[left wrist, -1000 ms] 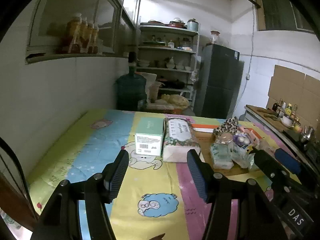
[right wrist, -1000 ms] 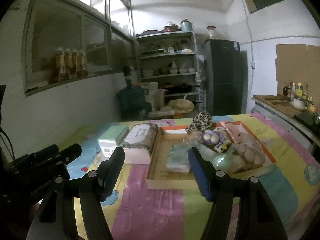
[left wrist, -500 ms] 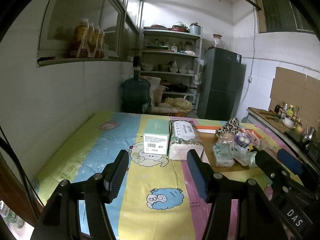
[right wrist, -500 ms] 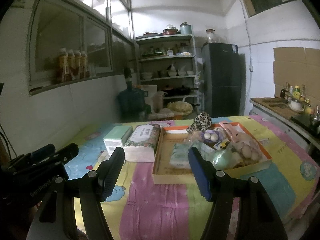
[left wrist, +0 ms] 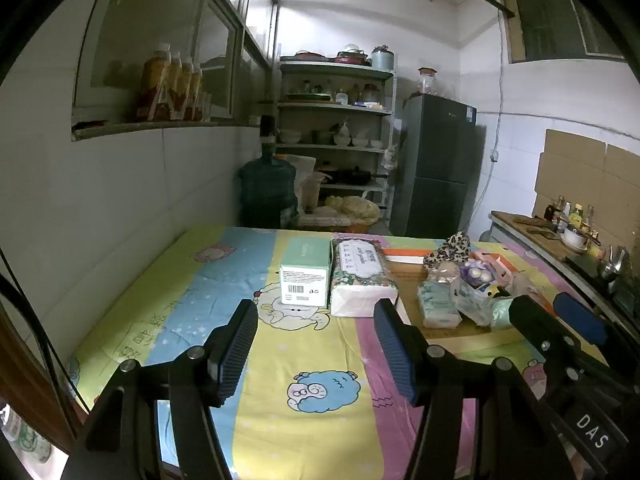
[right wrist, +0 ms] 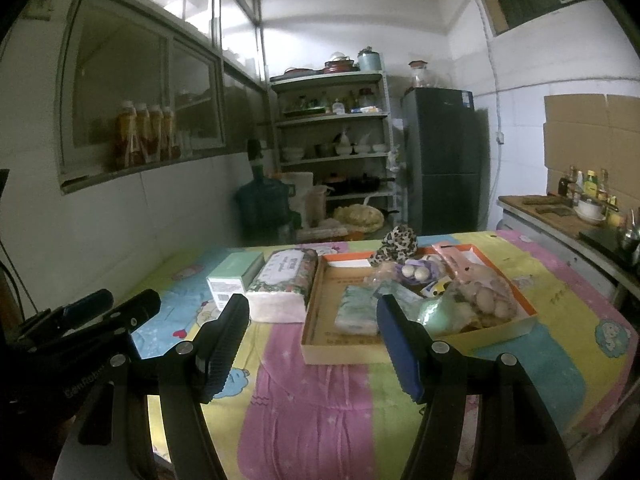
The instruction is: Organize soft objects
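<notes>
one word, "das", shows on the right gripper (left wrist: 560, 316) body.

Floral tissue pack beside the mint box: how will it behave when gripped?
The floral tissue pack probably squashes rather than resists: its soft wrapper bulges. Likely light for its bulk. Lying flat on the tablecloth, it should slide, not roll.

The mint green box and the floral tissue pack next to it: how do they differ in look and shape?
The mint green box is rigid with sharp edges; the floral tissue pack is a soft, rounded plastic wrap. The box is plain with a barcode label on its near end; the pack has a flower print, a white top label and a white near end. The pack looks longer. Both lie side by side on the tablecloth, outside the orange tray.
</notes>
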The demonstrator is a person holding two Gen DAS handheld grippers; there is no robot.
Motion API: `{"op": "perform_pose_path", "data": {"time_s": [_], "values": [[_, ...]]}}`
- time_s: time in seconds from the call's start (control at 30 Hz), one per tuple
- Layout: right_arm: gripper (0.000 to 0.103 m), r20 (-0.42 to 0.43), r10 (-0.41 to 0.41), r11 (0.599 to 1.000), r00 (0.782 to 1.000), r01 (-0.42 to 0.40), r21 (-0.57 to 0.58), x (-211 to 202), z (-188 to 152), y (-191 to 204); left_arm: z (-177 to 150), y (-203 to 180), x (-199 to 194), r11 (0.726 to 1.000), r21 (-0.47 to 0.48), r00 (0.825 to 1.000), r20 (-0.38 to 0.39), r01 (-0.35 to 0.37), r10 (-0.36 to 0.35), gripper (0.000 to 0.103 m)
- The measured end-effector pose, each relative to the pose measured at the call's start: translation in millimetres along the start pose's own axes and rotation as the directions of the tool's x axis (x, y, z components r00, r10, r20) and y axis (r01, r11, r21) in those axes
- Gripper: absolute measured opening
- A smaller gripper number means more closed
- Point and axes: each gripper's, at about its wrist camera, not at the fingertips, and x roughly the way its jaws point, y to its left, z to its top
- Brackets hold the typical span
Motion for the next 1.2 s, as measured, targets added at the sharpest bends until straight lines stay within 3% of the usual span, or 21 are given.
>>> {"op": "perform_pose_path", "data": {"time_s": [1.2], "values": [[0.068, 0.002, 0.003, 1.0, 1.0, -0.003, -0.002, -6.8, -1.1, 0.3, 2.8, 0.0, -0.7, 1.0, 0.006, 1.0, -0.003, 0.002, -0.002, 0.06]]}}
